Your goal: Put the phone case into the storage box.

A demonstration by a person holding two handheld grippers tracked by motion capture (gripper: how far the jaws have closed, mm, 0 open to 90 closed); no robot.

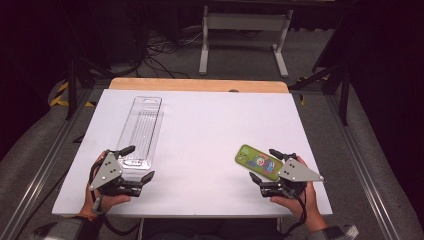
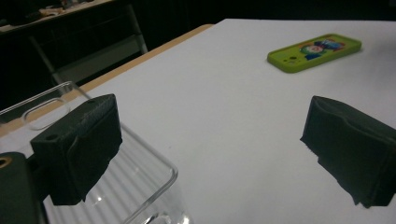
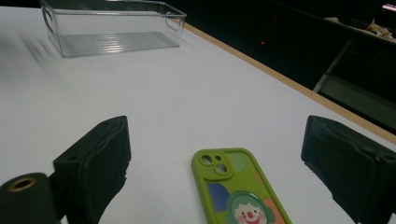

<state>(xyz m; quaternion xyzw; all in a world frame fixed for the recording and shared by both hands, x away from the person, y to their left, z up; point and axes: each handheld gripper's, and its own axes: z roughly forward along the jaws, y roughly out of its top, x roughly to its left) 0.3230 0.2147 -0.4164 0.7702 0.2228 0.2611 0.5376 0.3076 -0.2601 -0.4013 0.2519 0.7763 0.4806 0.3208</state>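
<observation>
A green phone in a cartoon-printed case (image 1: 258,161) (image 2: 314,52) (image 3: 238,192) lies flat on the white table at the right. My right gripper (image 1: 263,164) (image 3: 219,170) is open, its jaws standing on either side of the phone's near end without touching it. A long clear plastic tray (image 1: 141,129) (image 2: 140,184) (image 3: 112,25) lies on the left half of the table. My left gripper (image 1: 139,163) (image 2: 215,149) is open at the tray's near end, one jaw over the tray's corner, nothing between the pads.
The white table top (image 1: 210,125) has a wooden strip (image 1: 200,85) along its far edge. Beyond it stand a white frame (image 1: 245,35) and cables on the dark floor. Metal rails (image 1: 45,165) run along both sides of the table.
</observation>
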